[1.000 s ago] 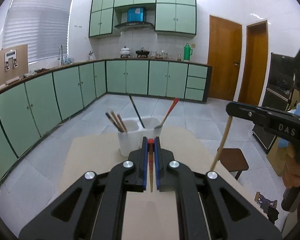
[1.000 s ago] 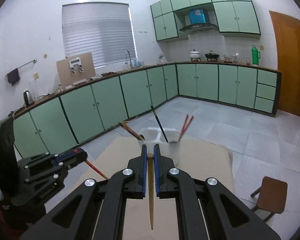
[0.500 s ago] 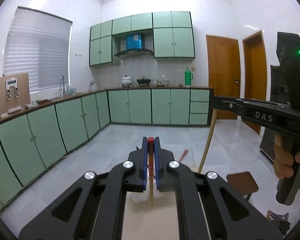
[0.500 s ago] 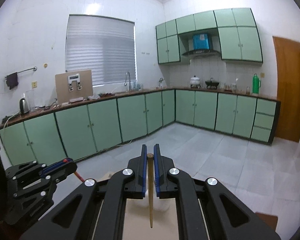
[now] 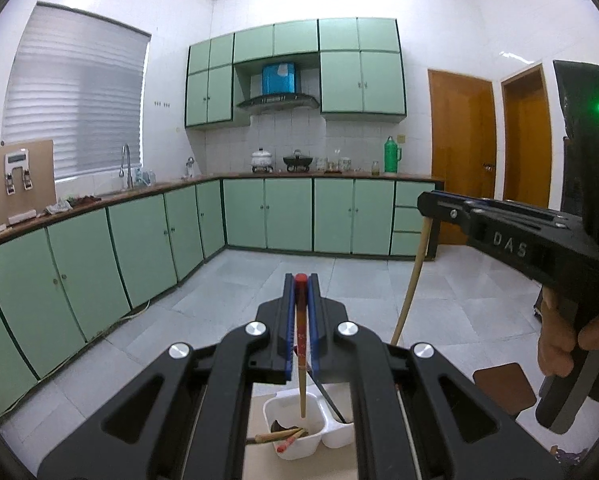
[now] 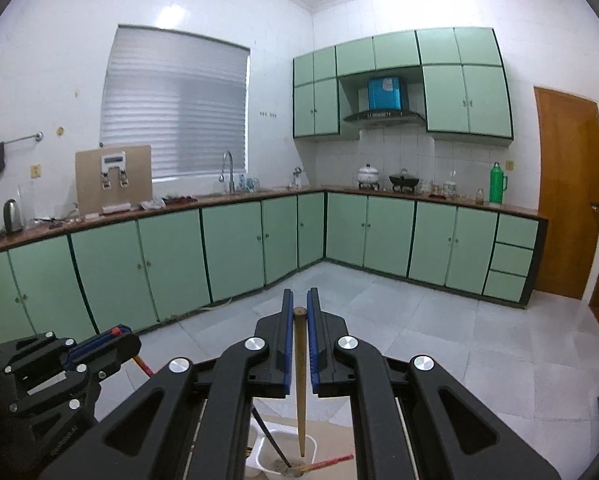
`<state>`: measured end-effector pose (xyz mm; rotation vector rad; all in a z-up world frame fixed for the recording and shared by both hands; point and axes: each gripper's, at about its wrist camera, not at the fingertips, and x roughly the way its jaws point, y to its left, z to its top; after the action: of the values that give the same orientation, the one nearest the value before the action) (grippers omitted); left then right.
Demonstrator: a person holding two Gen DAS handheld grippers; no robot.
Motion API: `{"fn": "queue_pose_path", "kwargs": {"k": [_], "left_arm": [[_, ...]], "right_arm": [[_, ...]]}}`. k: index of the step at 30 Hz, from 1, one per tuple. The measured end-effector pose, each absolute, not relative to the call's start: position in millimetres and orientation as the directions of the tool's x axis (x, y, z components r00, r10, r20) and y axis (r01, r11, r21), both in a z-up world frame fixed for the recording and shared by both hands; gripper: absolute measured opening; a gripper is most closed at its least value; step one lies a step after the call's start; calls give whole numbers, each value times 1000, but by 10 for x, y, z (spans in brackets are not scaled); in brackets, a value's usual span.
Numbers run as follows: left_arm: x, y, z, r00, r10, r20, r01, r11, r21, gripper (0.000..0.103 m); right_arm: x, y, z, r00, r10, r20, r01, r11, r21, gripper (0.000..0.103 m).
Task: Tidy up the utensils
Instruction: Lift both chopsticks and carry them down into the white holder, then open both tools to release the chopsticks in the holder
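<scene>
My left gripper is shut on a red-topped chopstick that hangs upright, its tip over the left compartment of the white holder. Several chopsticks lie in that compartment, and a dark utensil leans in the right one. My right gripper is shut on a plain wooden chopstick, tip down over the holder. Each gripper shows in the other's view: the right gripper with the wooden chopstick, and the left gripper with the red chopstick.
The holder stands on a beige tabletop. A brown stool is on the tiled floor to the right. A hand grips the right tool's handle. Green cabinets line the far walls.
Both grippers rose and moved forward with their chopsticks. The holder, earlier ahead of the fingers, now lies below them, and the chopstick tips hang over its compartments.
</scene>
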<state>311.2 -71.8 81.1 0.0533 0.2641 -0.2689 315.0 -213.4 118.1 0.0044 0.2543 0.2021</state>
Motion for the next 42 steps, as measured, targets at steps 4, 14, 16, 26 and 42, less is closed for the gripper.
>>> {"fn": "queue_pose_path", "kwargs": {"k": [4, 14, 16, 26, 42], "left_arm": [[3407, -721, 572, 919, -247, -307, 263, 965, 12, 5], [3848, -588, 65, 883, -241, -402, 259, 966, -11, 5], [3883, -568, -19, 877, -238, -417, 257, 966, -12, 5], [3911, -518, -302, 851, -223, -475, 250, 968, -6, 6], [3357, -349, -127, 870, -218, -442, 228, 973, -32, 56]], "right_arm": [[3380, -2079, 935, 937, 201, -286, -200, 979, 32, 6], [3737, -2037, 387, 899, 216, -380, -209, 976, 58, 7], [3771, -2040, 295, 892, 213, -398, -207, 977, 59, 6], [3830, -2068, -15, 864, 194, -464, -193, 980, 51, 7], [3202, -2465, 184, 905, 157, -395, -138, 988, 76, 70]]}}
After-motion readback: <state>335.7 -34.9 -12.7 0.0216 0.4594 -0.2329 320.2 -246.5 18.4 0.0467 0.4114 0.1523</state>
